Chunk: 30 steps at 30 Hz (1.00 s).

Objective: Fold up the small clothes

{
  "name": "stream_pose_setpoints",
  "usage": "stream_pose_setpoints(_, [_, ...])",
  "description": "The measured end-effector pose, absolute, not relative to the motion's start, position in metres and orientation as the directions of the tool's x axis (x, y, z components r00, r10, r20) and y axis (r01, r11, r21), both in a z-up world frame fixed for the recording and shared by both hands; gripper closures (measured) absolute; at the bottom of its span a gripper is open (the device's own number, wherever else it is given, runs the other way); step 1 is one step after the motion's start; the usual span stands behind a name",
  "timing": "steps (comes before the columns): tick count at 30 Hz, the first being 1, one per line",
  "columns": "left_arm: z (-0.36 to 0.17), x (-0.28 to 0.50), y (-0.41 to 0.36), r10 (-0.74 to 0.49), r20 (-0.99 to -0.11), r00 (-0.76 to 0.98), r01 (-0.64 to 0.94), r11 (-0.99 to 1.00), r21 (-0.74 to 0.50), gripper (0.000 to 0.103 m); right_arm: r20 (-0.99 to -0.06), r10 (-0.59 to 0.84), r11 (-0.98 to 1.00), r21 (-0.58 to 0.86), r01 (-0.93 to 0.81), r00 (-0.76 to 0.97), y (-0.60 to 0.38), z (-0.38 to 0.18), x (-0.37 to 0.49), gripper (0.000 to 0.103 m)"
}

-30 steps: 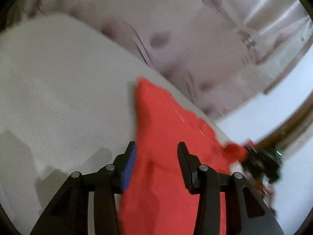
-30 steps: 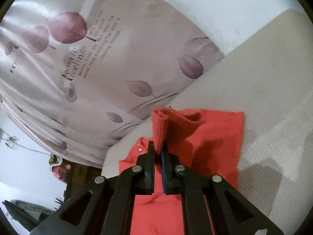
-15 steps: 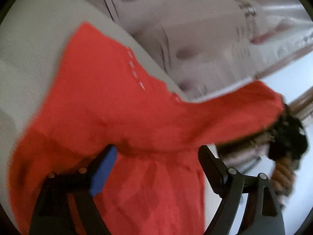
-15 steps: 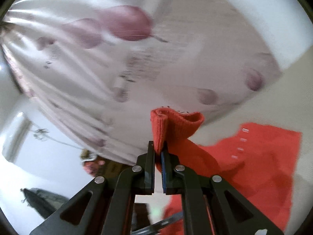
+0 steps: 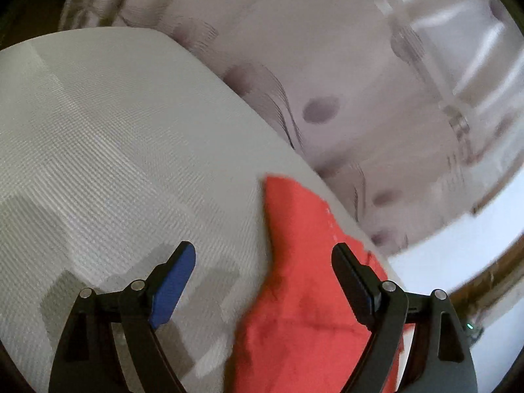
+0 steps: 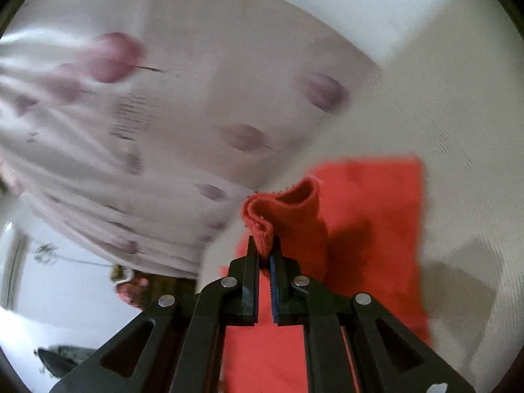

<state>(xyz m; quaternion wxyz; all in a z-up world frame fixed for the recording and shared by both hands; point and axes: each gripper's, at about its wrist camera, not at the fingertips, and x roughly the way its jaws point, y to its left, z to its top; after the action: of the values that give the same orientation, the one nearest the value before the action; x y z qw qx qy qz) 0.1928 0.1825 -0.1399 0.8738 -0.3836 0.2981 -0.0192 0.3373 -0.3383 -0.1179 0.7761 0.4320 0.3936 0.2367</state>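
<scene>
Red garment pinched at one edge

Pale woven surface (image 5: 114,137), backed by leaf-print curtain (image 6: 163,114). Red garment (image 6: 370,216) spread flat near the curtain-side edge. Right gripper (image 6: 264,249) clamped on a raised cuff; left gripper (image 5: 262,262) spread wide, empty, above garment's edge.

Surface below me: white textured woven mat (image 5: 108,150), flat.
Backdrop facing me: pale pink satin curtain with purple leaf print (image 6: 170,104), hanging behind the mat's far edge.
</scene>
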Motion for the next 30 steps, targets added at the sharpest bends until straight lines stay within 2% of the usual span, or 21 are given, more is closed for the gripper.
stream_pose_setpoints(3, [-0.14,0.184,0.156,-0.417,-0.493,0.764,-0.097,0.68,-0.726,0.018,-0.428,0.679,0.51,0.859,0.036,0.597,-0.356,-0.141,0.335,0.095])
stream_pose_setpoints(8, [-0.141,0.188,0.115,-0.514,-0.528,0.676,-0.013,0.708,-0.707,0.018,-0.428,0.658,0.546,0.838,-0.001,0.62,-0.361,-0.124,0.338,0.095])
stream_pose_setpoints(14, [-0.142,0.218,0.112,-0.496,-0.559,0.665,-0.099,0.683,-0.724,0.017,-0.446,0.651,0.6,0.798,-0.056,0.613,-0.353,-0.106,0.338,0.095])
stream_pose_setpoints(16, [-0.141,0.223,0.114,-0.476,-0.534,0.698,-0.114,0.663,-0.74,0.017,-0.444,0.658,0.594,0.802,-0.057,0.609,-0.353,-0.108,0.338,0.094])
stream_pose_setpoints(18, [-0.137,0.223,0.119,-0.397,-0.516,0.759,-0.13,0.684,-0.717,0.027,-0.438,0.663,0.588,0.806,-0.061,0.607,-0.353,-0.111,0.337,0.094])
stream_pose_setpoints(20, [-0.138,0.224,0.125,-0.368,-0.517,0.773,-0.137,0.698,-0.703,0.056,-0.438,0.664,0.589,0.805,-0.064,0.606,-0.353,-0.111,0.336,0.094])
stream_pose_setpoints(21, [-0.141,0.226,0.128,-0.363,-0.522,0.772,-0.143,0.701,-0.699,0.059,-0.436,0.667,0.588,0.806,-0.067,0.605,-0.353,-0.111,0.336,0.094])
stream_pose_setpoints(22, [-0.144,0.227,0.131,-0.35,-0.531,0.772,-0.153,0.708,-0.689,0.066,-0.435,0.668,0.587,0.806,-0.07,0.604,-0.352,-0.111,0.336,0.094])
stream_pose_setpoints(23, [-0.145,0.226,0.136,-0.328,-0.544,0.772,-0.168,0.721,-0.673,0.079,-0.435,0.669,0.589,0.805,-0.072,0.603,-0.351,-0.11,0.337,0.094])
stream_pose_setpoints(24, [-0.147,0.224,0.14,-0.301,-0.555,0.775,-0.188,0.729,-0.658,0.085,-0.435,0.67,0.591,0.803,-0.077,0.602,-0.35,-0.109,0.338,0.094])
stream_pose_setpoints(25, [-0.149,0.221,0.148,-0.284,-0.552,0.784,-0.205,0.721,-0.662,0.089,-0.435,0.67,0.592,0.802,-0.08,0.602,-0.35,-0.109,0.338,0.094])
stream_pose_setpoints(30, [-0.152,0.208,0.173,-0.202,-0.57,0.796,-0.274,0.719,-0.638,0.089,-0.441,0.675,0.585,0.808,-0.065,0.592,-0.348,-0.118,0.336,0.094])
